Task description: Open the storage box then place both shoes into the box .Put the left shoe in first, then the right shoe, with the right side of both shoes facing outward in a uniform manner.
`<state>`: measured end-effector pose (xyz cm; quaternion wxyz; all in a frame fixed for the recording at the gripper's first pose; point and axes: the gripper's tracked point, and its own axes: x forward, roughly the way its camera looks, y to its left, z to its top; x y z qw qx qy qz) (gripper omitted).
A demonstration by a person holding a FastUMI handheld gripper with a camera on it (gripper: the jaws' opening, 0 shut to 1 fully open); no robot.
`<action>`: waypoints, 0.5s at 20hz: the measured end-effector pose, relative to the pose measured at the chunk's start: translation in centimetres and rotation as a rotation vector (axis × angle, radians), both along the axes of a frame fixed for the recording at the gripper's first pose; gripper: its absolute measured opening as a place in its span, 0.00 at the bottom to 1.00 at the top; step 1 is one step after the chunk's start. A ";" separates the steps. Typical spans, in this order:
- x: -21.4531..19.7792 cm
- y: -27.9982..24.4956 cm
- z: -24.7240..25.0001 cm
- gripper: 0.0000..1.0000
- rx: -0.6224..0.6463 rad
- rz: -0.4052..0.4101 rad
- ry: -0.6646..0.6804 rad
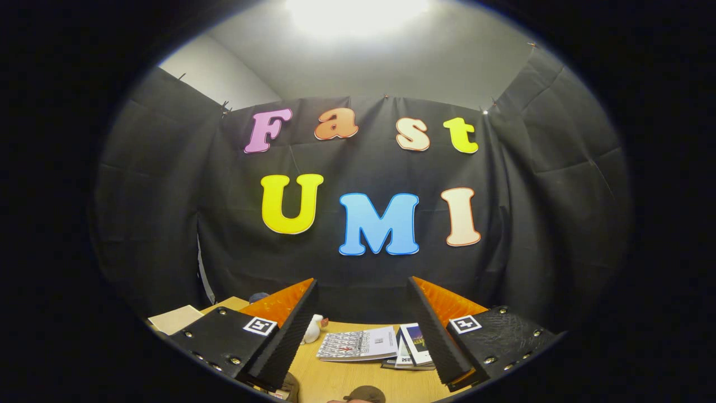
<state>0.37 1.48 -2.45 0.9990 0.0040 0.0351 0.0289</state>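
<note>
My gripper (362, 285) is held high and level, pointing at the booth's back wall, with its two fingers spread wide apart and nothing between them. Below the fingers lies a wooden table (335, 378). A brown rounded object (366, 393) shows at the table's near edge, between the finger bases; I cannot tell what it is. Another brownish bit (290, 386) peeks out under the left finger.
A stack of booklets (358, 343) and magazines (417, 347) lies on the table between the fingers. A small white figure (312, 330) stands beside the left finger. A tan cardboard piece (174, 319) sits at the far left. Black cloth walls surround the table.
</note>
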 end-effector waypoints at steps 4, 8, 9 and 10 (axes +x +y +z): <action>0.4 0.7 -1.7 0.96 0.053 0.005 0.046; 1.1 2.4 -4.0 0.96 0.139 0.031 0.113; 1.2 3.1 -4.7 0.96 0.162 0.045 0.132; 1.3 3.7 -5.3 0.96 0.185 0.057 0.150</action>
